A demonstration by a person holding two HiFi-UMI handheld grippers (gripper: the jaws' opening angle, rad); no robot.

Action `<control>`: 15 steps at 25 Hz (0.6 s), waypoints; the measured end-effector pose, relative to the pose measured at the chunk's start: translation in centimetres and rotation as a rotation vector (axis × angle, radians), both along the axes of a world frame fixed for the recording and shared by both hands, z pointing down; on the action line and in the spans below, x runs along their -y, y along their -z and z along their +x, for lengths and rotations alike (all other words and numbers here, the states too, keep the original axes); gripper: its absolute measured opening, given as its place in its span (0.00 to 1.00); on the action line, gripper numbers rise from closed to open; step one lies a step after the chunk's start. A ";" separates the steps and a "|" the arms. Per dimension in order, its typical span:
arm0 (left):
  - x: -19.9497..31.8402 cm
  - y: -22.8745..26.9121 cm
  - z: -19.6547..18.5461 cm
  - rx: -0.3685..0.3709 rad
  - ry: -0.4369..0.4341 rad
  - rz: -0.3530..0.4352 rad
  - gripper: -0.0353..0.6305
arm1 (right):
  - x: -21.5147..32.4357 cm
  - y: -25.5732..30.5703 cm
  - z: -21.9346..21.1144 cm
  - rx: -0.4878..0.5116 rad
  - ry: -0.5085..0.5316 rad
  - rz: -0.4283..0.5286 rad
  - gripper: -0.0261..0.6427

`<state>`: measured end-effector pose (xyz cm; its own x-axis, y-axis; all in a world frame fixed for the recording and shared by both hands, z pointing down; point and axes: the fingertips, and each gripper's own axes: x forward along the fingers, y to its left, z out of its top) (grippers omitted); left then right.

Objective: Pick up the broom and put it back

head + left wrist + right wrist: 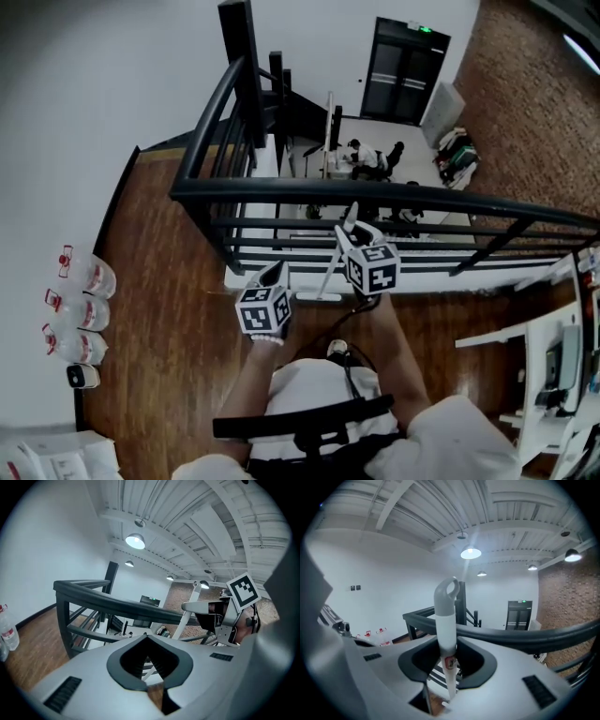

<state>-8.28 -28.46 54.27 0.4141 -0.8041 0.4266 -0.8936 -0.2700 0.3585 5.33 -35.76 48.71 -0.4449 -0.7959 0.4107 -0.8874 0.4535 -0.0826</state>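
My right gripper (352,225) is shut on the white broom (328,272) near the top of its handle. The handle slants down to the narrow broom head (314,297) just above the wood floor at the foot of the railing. In the right gripper view the handle (446,620) stands upright between the jaws (449,641), and its grey looped end rises above them. My left gripper (275,272) hangs a little lower and to the left, its jaws together with nothing in them (147,638). In the left gripper view the broom handle (185,616) and my right gripper (202,606) show at the right.
A black metal railing (375,194) runs straight ahead, with a drop to a lower floor behind it. Several water bottles (84,309) stand against the wall at the left. A white desk (553,366) stands at the right. I stand on wood floor (169,356).
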 end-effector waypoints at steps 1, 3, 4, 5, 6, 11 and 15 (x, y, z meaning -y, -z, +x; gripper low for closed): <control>0.0 0.3 0.2 0.001 -0.003 0.007 0.03 | -0.2 0.1 0.2 0.005 -0.003 -0.001 0.23; 0.0 0.7 0.4 0.006 -0.007 0.019 0.03 | -0.5 0.2 0.6 0.014 -0.009 -0.004 0.23; -0.1 1.0 0.4 0.009 -0.009 0.023 0.03 | -0.7 0.3 0.7 0.019 -0.011 -0.003 0.23; -0.1 1.1 0.5 0.011 -0.011 0.026 0.03 | -0.8 0.4 0.8 0.024 -0.012 -0.002 0.23; -0.1 1.3 0.7 0.012 -0.012 0.028 0.03 | -0.9 0.6 0.9 0.027 -0.012 0.000 0.23; -0.2 1.4 1.3 0.016 -0.021 0.029 0.03 | -1.1 0.6 0.9 0.037 -0.003 -0.002 0.23; -0.4 1.3 1.5 0.017 -0.024 0.024 0.03 | -1.3 0.3 0.8 0.037 0.003 -0.007 0.23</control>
